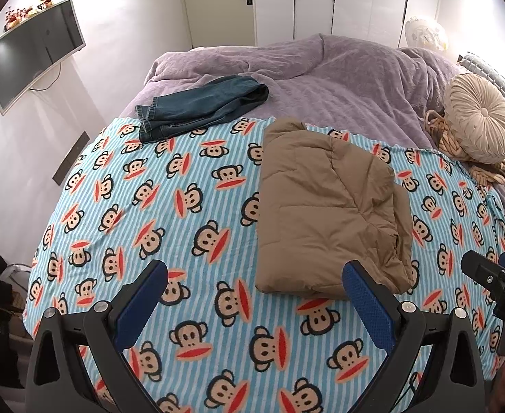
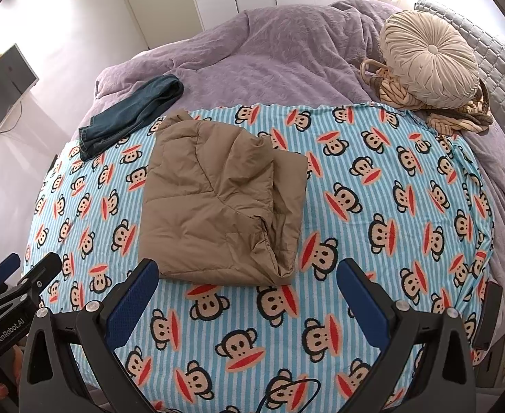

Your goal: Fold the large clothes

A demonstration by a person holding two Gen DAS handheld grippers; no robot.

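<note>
We are holding the left gripper (image 1: 256, 285) and right gripper (image 2: 247, 284) wide apart, gripping nothing. The folded tan jacket (image 1: 328, 206), seemingly quilted, is lying centre-frame on the monkey-print blanket (image 1: 156, 206).

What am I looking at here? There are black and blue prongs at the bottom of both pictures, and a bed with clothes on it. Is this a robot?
No robot arm: a person holds a two-finger gripper in each hand, and each gripper carries a wide-angle camera looking forward along its fingers. One picture comes from the left gripper, the other from the right gripper. The black prongs with blue pads are those fingers; both pairs stand open and hold nothing. Each camera also catches the other gripper at its edge. On the bed lies a monkey blanket over a purple cover. A tan jacket, already folded, rests on the blanket; jeans lie farther back at its edge. A round cushion sits near the headboard.
</note>
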